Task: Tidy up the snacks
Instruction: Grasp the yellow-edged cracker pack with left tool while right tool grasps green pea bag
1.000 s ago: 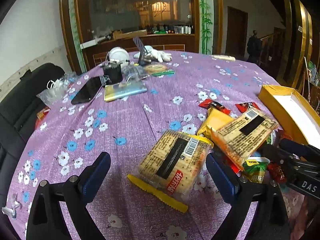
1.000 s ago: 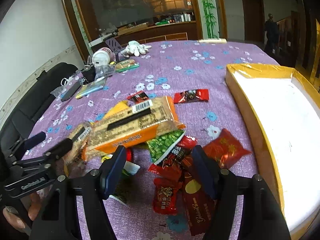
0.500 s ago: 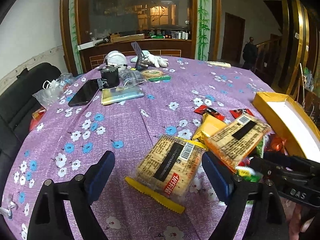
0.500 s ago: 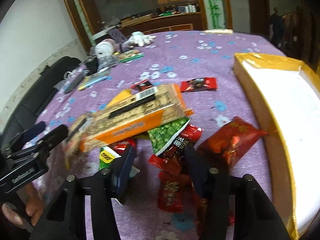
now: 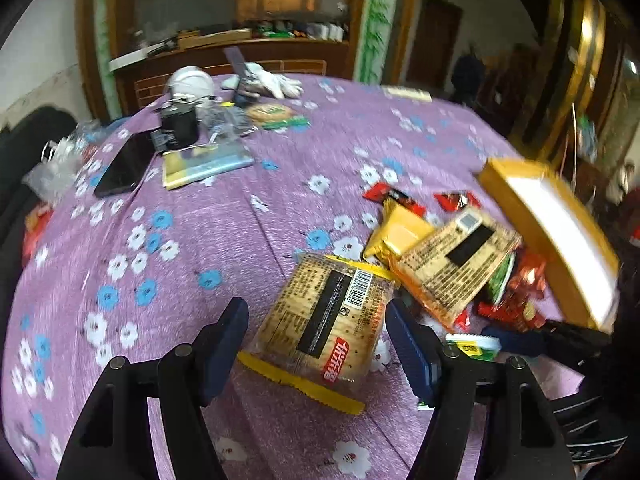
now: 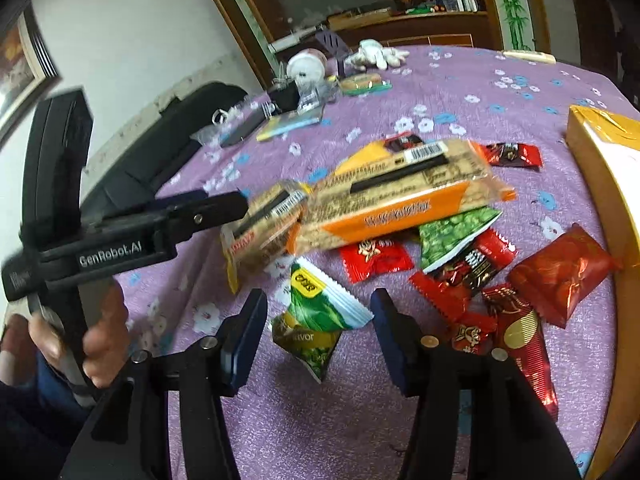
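Over the worktop (image 5: 224, 240): my left tongs (image 5: 316, 344) gape around the cracker pack (image 5: 324, 320); my right tongs (image 6: 318, 328) gape astride the green packet (image 6: 316, 312), gripping nothing.

On the tabletop (image 5: 248, 240) two cracker packs (image 5: 328, 320) (image 5: 456, 264) overlap — small snack packets (image 6: 472, 264) lie right of them, the box (image 5: 552, 232) farther right, a phone (image 5: 124, 164) far left behind.

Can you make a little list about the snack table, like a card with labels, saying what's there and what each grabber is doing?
table: purple flowered cloth
left gripper: open, either side of the yellow-edged cracker pack
right gripper: open, green snack packets between its fingers
snack pile: orange cracker pack on top, green pea bag, red packets
box: yellow box, nothing visible inside
far side: phone, white glove
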`<state>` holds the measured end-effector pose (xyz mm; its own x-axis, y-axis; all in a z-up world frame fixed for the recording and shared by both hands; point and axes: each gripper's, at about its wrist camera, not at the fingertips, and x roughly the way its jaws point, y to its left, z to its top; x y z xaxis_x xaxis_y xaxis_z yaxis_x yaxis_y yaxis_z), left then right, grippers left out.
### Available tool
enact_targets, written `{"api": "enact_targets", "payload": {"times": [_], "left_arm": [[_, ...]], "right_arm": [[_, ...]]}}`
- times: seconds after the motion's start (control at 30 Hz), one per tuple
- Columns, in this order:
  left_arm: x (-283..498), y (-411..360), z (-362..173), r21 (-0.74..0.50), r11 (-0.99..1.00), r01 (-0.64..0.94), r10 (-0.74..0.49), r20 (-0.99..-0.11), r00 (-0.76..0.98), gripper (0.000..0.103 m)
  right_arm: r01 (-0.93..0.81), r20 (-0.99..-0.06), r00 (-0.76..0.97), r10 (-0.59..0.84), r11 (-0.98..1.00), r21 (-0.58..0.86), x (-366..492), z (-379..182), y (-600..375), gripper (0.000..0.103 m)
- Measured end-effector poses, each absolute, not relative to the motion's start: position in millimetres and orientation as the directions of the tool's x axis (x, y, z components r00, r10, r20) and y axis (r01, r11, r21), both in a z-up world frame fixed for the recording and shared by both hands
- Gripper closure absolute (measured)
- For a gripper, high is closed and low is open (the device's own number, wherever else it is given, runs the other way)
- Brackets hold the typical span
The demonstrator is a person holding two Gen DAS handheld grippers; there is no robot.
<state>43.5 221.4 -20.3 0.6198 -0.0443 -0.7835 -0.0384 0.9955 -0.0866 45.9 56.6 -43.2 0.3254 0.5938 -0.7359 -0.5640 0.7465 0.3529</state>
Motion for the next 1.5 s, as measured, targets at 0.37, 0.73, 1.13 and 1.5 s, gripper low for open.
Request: {"api": "enact_targets", "payload": {"times": [0.37, 0.73, 1.13, 1.5], "left_arm": [[70, 211, -50, 0.025, 1.0, 0.017, 0.013, -0.854, 0.52, 0.011], [65, 217, -53, 0.03, 0.999, -0.022, 0.038, -0.835, 0.55, 0.025], [41, 221, -24, 0.08, 0.99, -0.113, 0.134, -0.763, 0.632, 0.055], [33, 217, -12, 0.116, 0.984, -0.136, 0.177, -0.742, 0.647, 0.056]], "right_arm": [[-0.565, -0.773, 0.299, 0.559, 0.757, 0.329, 45, -51, 65, 0.044], [-0.543, -0.782, 0.357, 0.511, 0.795, 0.271, 38, -49, 71, 0.063], [-0.537, -0.713, 0.411, 0.568, 0.783, 0.314, 25, -30, 50, 0.063], [-0.533, -0.672, 0.453, 0.587, 0.782, 0.324, 13, -13, 32, 0.063]]}}
